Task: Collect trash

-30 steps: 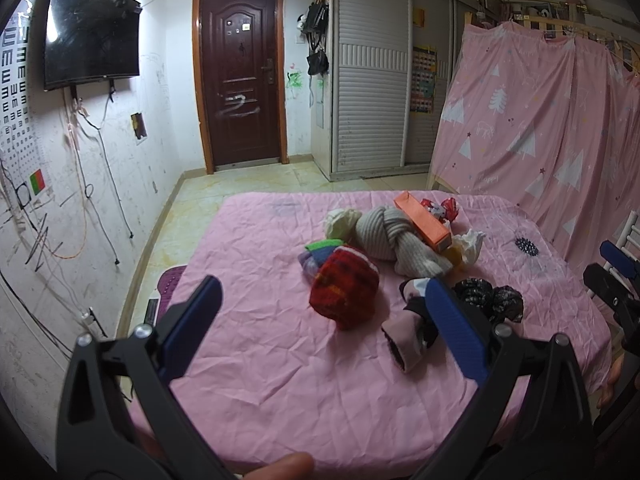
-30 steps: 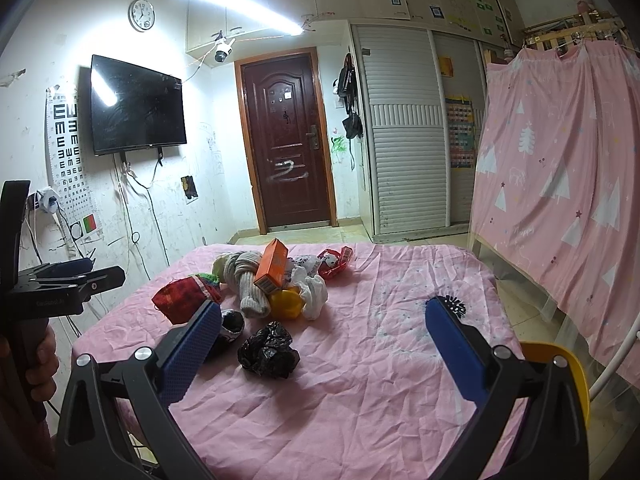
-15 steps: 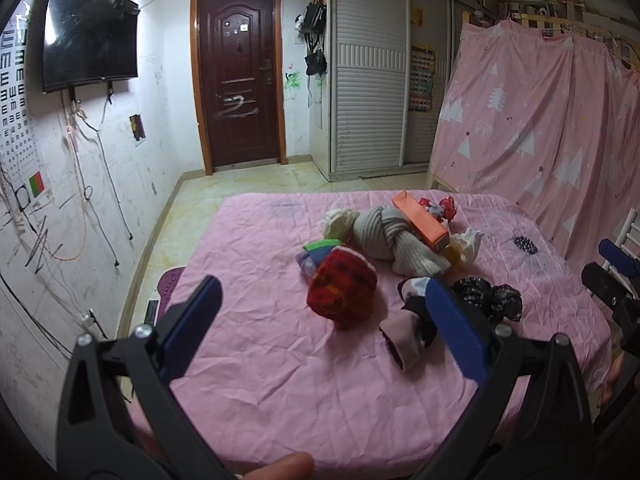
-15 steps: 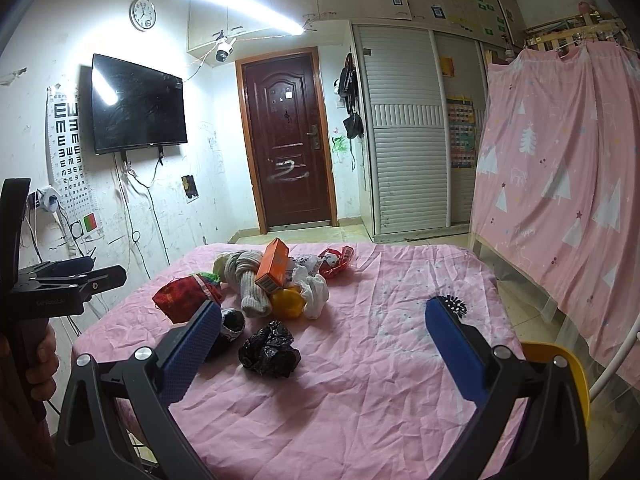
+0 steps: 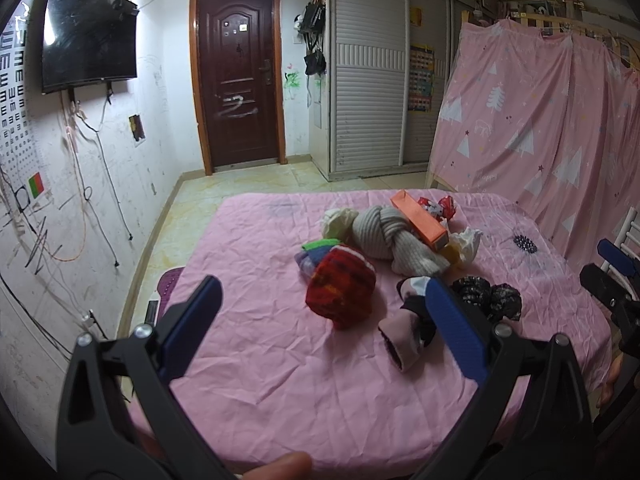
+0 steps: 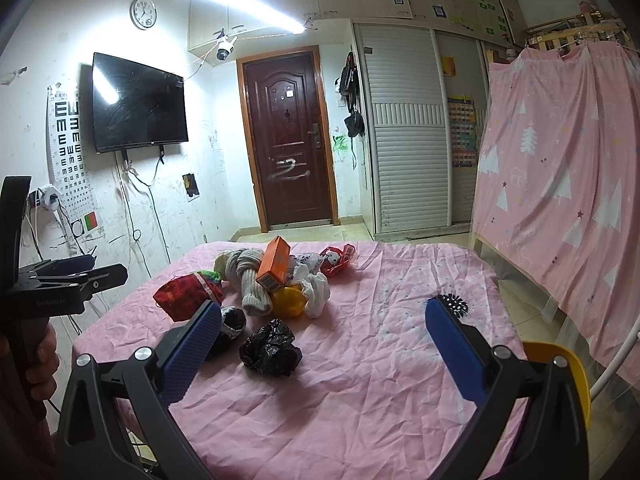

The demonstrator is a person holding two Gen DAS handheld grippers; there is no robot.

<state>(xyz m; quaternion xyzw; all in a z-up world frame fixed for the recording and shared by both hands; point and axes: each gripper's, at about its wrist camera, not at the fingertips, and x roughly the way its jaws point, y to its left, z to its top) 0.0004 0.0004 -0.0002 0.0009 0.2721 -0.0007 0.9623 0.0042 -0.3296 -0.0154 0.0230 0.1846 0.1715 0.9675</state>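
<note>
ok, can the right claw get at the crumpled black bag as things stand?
Probably yes. The right claw is open with the crumpled black bag lying alone on the pink bed just ahead, slightly left of centre. Nothing sits on it; the sock bundle is beside it.

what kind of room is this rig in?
Most likely a lived-in bedroom. A bed under a pink sheet fills the foreground, a sliding-door wardrobe stands beside the entry door, and a TV hangs on the scuffed wall next to an eye chart.
</note>
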